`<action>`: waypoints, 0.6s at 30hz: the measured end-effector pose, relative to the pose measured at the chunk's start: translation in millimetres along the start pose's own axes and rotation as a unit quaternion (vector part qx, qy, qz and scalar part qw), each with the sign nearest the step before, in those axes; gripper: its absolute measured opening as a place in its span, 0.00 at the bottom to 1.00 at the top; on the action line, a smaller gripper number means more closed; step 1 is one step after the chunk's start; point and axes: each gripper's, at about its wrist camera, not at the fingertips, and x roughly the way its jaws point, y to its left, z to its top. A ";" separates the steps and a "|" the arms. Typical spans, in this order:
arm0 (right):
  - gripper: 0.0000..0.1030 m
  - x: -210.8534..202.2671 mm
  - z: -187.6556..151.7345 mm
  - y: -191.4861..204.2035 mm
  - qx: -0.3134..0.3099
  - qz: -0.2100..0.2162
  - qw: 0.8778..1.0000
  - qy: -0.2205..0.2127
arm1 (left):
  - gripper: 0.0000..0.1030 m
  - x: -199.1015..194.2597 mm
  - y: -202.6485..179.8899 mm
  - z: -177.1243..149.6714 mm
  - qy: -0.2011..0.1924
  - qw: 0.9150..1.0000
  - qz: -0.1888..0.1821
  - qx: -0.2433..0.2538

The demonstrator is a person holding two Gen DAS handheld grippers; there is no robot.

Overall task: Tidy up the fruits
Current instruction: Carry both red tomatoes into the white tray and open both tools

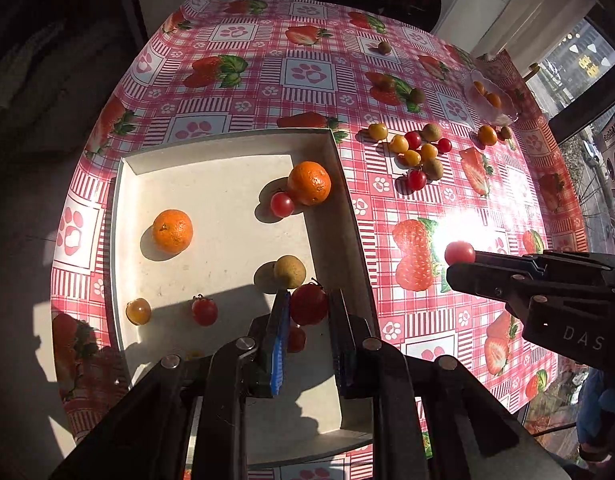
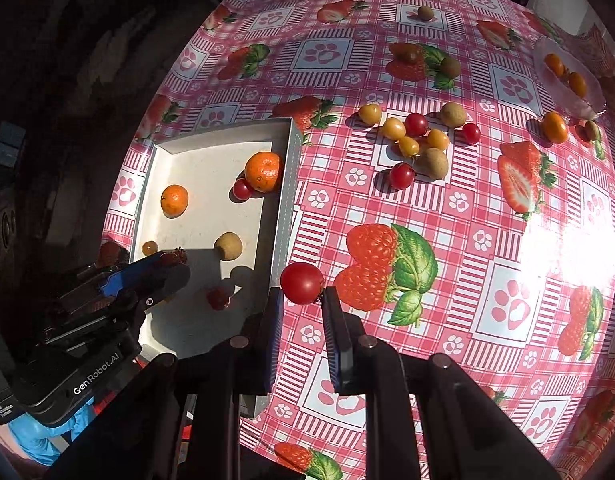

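Note:
My left gripper point(image 1: 309, 300) is shut on a red tomato point(image 1: 307, 306) and hangs over the near right part of the white tray point(image 1: 227, 208). The tray holds two mandarins point(image 1: 172, 231), small red tomatoes point(image 1: 282, 204), a brown round fruit point(image 1: 289, 271) and a yellow tomato point(image 1: 138, 311). My right gripper point(image 2: 303, 294) is shut on another red tomato point(image 2: 302, 282), just right of the tray point(image 2: 211, 168) and over the tablecloth. In the left wrist view the right gripper point(image 1: 465, 260) comes in from the right with its tomato point(image 1: 459, 252). The right wrist view shows the left gripper point(image 2: 171, 264) at the left.
A cluster of loose red, yellow and brown fruits point(image 2: 419, 140) lies on the strawberry-print tablecloth beyond the tray. A glass dish point(image 2: 587, 96) with small orange fruits sits at the far right. More brown fruits point(image 2: 425, 12) lie farther back. Strong sun glare point(image 2: 567, 248) covers the right side.

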 end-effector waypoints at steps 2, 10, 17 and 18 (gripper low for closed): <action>0.21 4.2 0.9 11.2 -0.010 0.002 1.000 0.004 | 0.20 -1.2 10.8 -8.7 0.002 1.000 0.005 -0.009; 0.21 32.9 -6.3 53.1 -0.053 0.011 0.998 0.036 | 0.19 2.6 49.8 -45.3 0.026 0.999 0.023 -0.040; 0.21 75.1 -25.5 77.8 -0.090 0.005 0.992 0.093 | 0.20 24.5 64.3 -71.6 0.062 0.996 0.033 -0.053; 0.21 80.6 -27.7 79.9 -0.095 0.003 0.990 0.100 | 0.20 27.8 64.9 -74.3 0.066 0.996 0.034 -0.054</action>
